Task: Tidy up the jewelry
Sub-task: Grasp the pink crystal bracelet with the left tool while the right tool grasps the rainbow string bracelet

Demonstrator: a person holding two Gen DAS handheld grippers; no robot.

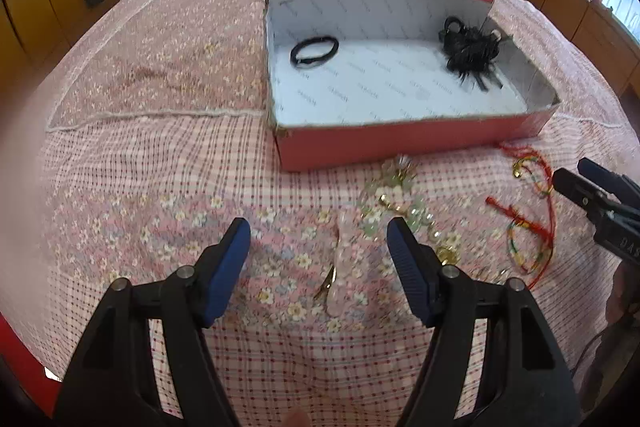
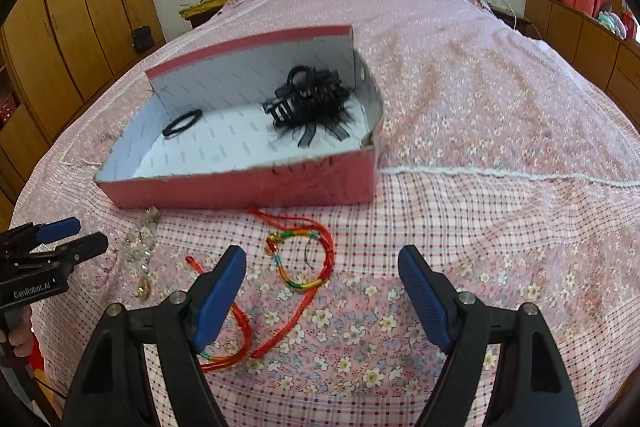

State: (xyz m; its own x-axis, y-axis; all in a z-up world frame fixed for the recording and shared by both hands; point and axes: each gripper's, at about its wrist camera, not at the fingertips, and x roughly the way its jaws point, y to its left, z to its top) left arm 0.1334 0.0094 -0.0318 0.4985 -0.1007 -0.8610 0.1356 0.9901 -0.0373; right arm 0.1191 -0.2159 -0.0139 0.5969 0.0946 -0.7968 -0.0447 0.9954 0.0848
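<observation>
The left gripper [image 1: 318,233] hung over the bed [image 1: 160,147], its fingers [image 1: 236,247] apart and clamped on nothing. A pale pink hair clip [image 1: 343,267] lay on the bedspread between them, and a beaded flower ornament [image 1: 394,195] sat just past the right finger. The right gripper [image 2: 322,261] also had its fingers apart and empty; the multicoloured cord bracelet [image 2: 298,263] with red strings lay between them, nearer the left finger. Behind stood the pink box [image 2: 240,187], holding a black hair tie [image 2: 183,122] and black claw clip [image 2: 308,103].
</observation>
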